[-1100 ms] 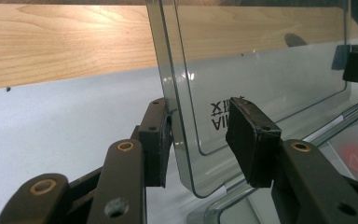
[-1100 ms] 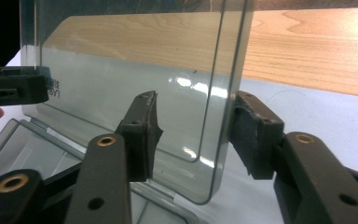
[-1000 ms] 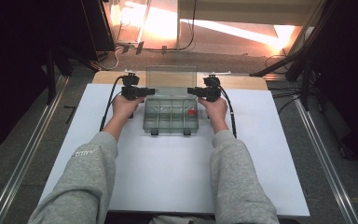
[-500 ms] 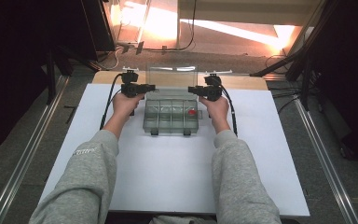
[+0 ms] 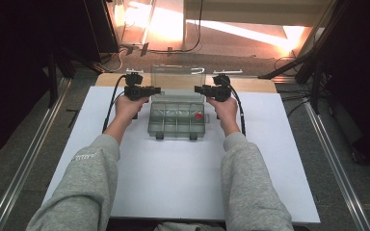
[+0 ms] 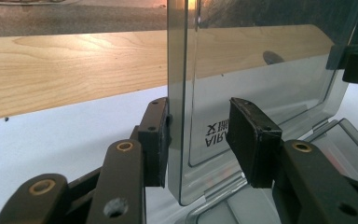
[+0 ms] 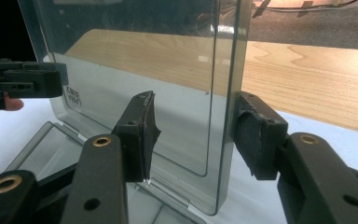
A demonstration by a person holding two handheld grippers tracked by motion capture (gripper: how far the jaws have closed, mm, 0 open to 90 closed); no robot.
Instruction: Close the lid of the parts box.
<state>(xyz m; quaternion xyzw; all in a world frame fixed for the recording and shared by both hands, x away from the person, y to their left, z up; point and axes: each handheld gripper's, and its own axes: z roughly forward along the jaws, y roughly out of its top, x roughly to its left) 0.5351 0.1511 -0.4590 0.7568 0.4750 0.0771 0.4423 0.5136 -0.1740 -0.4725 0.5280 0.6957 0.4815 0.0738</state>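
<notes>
A clear plastic organiser box [image 5: 177, 124] sits on the white table, its lid [image 5: 177, 83] raised nearly upright. A small red item [image 5: 198, 116] lies in a right-hand compartment. My left gripper [image 5: 158, 89] is at the lid's left edge. In the left gripper view this gripper [image 6: 200, 135] is open and straddles that edge [image 6: 177, 116], one pad close beside it and the other well apart. My right gripper [image 5: 197, 89] is at the lid's right edge. It is open [image 7: 196, 133], and the edge [image 7: 226, 107] stands between its pads with gaps on both sides.
The white sheet [image 5: 183, 178] covers the table toward the person. A bare wooden strip [image 5: 255, 84] runs behind the box. Cables [image 5: 111, 108] trail from both grippers. Metal rails [image 5: 335, 163] flank the table on the floor.
The lid has tipped up a little further toward upright. Both grippers have shifted slightly away from the person with it.
</notes>
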